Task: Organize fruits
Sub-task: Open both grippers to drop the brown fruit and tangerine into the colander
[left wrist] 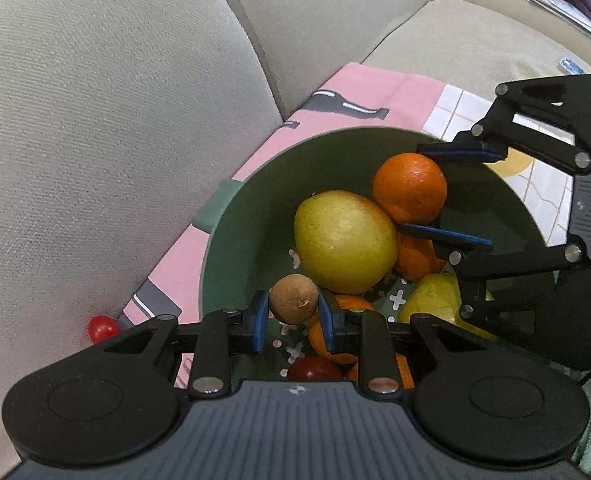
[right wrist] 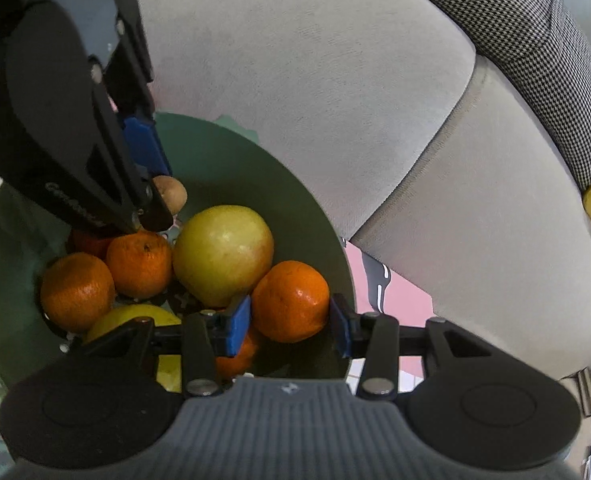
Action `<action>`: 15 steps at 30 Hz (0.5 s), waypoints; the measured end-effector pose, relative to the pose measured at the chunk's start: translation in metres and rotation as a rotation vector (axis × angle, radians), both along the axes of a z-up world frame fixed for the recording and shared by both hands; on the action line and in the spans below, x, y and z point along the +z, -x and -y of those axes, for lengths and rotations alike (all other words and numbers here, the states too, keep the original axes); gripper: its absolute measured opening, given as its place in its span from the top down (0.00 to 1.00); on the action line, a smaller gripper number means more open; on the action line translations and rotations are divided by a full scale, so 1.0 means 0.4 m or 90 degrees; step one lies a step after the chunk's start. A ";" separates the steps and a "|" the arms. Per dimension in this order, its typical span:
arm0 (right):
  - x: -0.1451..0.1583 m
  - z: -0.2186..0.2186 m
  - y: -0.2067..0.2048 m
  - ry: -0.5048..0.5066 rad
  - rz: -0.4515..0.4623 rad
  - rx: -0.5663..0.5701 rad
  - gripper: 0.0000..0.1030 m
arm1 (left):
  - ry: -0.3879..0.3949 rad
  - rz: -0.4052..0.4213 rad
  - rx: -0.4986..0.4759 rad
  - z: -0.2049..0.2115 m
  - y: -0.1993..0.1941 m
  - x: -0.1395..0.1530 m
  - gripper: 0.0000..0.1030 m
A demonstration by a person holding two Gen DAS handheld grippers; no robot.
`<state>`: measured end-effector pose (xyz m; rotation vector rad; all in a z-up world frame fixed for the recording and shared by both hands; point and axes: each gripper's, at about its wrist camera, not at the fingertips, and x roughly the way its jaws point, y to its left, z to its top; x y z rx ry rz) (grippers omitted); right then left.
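A green bowl (left wrist: 247,216) sits on a pink patterned cloth and holds several fruits: a large yellow apple (left wrist: 345,242), oranges and a lemon (left wrist: 435,300). My left gripper (left wrist: 294,312) is shut on a small brown kiwi (left wrist: 294,299) over the bowl's near side. My right gripper (right wrist: 290,324) has its blue pads on either side of an orange (right wrist: 291,300) at the bowl's rim; the same orange (left wrist: 409,186) shows in the left wrist view. The kiwi (right wrist: 173,194) and bowl (right wrist: 231,168) also show in the right wrist view.
A small red fruit (left wrist: 102,328) lies off the cloth against the beige sofa cushion (left wrist: 95,120). The pink cloth (left wrist: 375,88) covers the seat. Papers and clutter lie at the far right of the sofa (left wrist: 555,4).
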<state>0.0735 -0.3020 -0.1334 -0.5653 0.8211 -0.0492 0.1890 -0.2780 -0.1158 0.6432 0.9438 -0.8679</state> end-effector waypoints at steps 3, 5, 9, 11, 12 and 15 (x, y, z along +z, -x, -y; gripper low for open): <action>-0.001 0.000 0.001 -0.001 0.000 -0.001 0.60 | -0.003 -0.001 -0.001 0.008 -0.003 -0.006 0.71; -0.003 0.000 0.002 0.000 0.000 -0.002 0.60 | -0.006 -0.002 -0.001 0.014 -0.004 -0.008 0.71; -0.003 0.003 0.002 -0.008 0.000 -0.006 0.60 | -0.004 -0.006 -0.002 0.006 -0.007 -0.006 0.70; -0.002 0.006 -0.003 -0.007 0.000 -0.004 0.60 | -0.002 -0.007 -0.001 0.003 -0.006 -0.007 0.70; -0.003 0.007 -0.004 -0.006 -0.001 -0.003 0.60 | -0.002 -0.006 -0.001 0.001 -0.004 -0.006 0.70; 0.004 0.010 -0.005 -0.015 -0.002 -0.004 0.59 | -0.005 0.003 -0.001 -0.001 0.002 -0.002 0.66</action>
